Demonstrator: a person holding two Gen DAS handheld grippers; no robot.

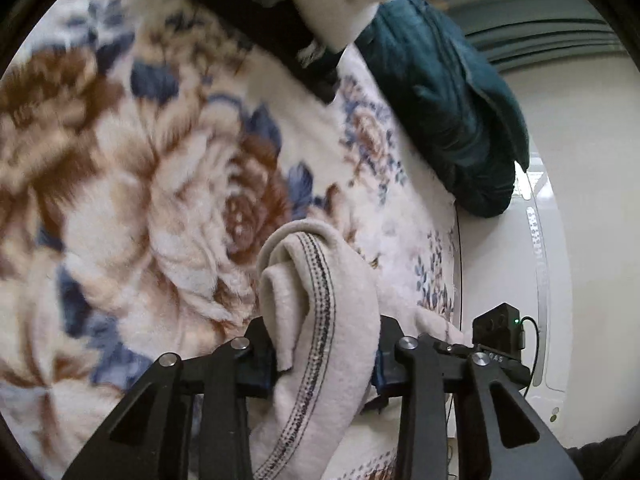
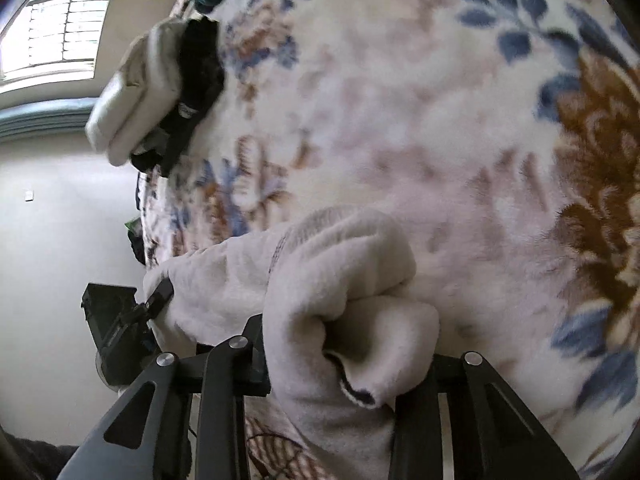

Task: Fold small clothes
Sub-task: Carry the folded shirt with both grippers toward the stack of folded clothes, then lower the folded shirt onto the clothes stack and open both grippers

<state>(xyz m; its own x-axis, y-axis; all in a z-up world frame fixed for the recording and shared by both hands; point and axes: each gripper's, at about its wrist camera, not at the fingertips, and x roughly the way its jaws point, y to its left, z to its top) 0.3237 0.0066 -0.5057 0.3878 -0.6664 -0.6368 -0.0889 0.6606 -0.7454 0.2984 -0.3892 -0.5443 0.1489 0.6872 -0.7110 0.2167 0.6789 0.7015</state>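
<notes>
A small cream garment [image 1: 320, 320] with a dark stitched trim is held up over a floral fleece blanket [image 1: 140, 160]. My left gripper [image 1: 326, 356] is shut on one bunched end of it. My right gripper [image 2: 344, 360] is shut on the other bunched end [image 2: 340, 280]. The cloth hangs folded between them. The other gripper shows at the edge of each view: the right one in the left wrist view [image 1: 496, 340], the left one in the right wrist view [image 2: 120, 328].
A stack of folded cream and black clothes [image 2: 160, 92] lies at the far end of the blanket [image 2: 400, 120]; it also shows in the left wrist view [image 1: 320, 0]. A teal garment [image 1: 448, 112] lies by the blanket's edge. White wall [image 2: 60, 240] and a window [image 2: 60, 28] lie beyond.
</notes>
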